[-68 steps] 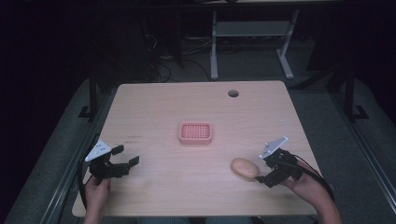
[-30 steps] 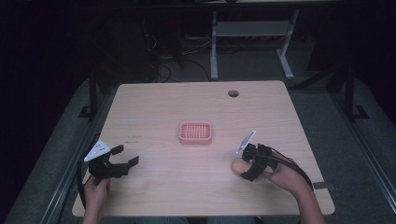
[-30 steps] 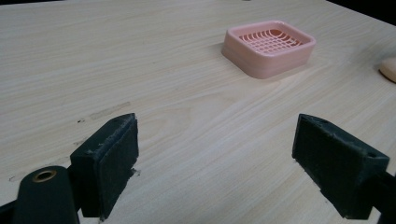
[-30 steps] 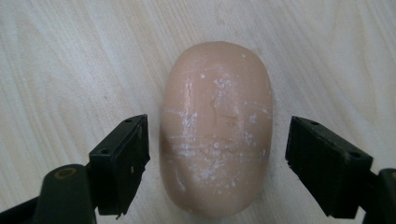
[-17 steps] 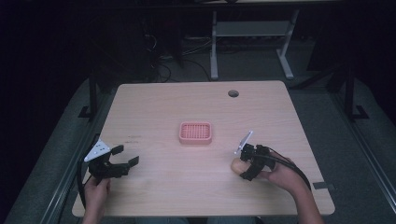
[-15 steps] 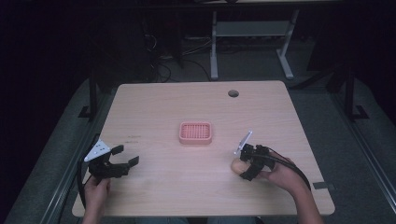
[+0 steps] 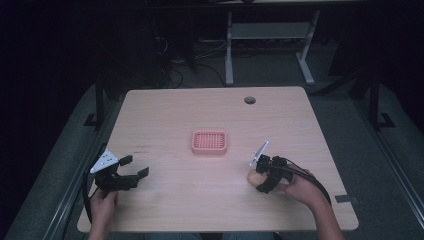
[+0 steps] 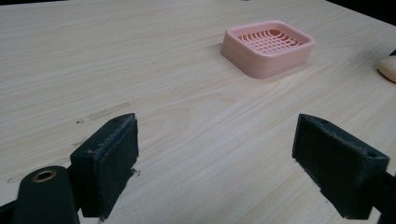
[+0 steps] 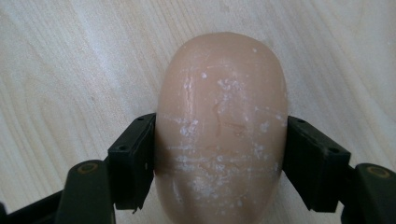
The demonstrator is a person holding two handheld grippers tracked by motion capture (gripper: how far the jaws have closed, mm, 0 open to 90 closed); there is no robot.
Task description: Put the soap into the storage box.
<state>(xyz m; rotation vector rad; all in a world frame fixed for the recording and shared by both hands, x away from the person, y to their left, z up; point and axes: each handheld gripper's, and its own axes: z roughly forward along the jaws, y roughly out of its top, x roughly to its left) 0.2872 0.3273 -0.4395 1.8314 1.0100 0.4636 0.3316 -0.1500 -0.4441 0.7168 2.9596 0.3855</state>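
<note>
A peach-coloured oval soap bar (image 9: 222, 126) lies on the wooden table (image 7: 170, 120), at the right front (image 7: 254, 177). My right gripper (image 7: 262, 181) is down over it, and both black jaws press against the bar's sides in the right gripper view (image 9: 219, 163). A pink slotted soap dish (image 7: 210, 142) stands at the table's middle, a short way up and left of the bar. At the left front, my left gripper (image 7: 131, 170) is held open above the wood with nothing between its jaws (image 8: 215, 172); its view shows the dish (image 8: 267, 46) ahead to the right.
A round cable hole (image 7: 249, 100) sits near the table's far edge. Beyond the table are a metal desk frame (image 7: 270, 35) and cables on the dark floor. A strip of dark tape (image 7: 346, 198) marks the table's right front corner.
The right gripper moved left from beside the soap bar to over it and closed on its sides. The left gripper has stayed in place and open.
</note>
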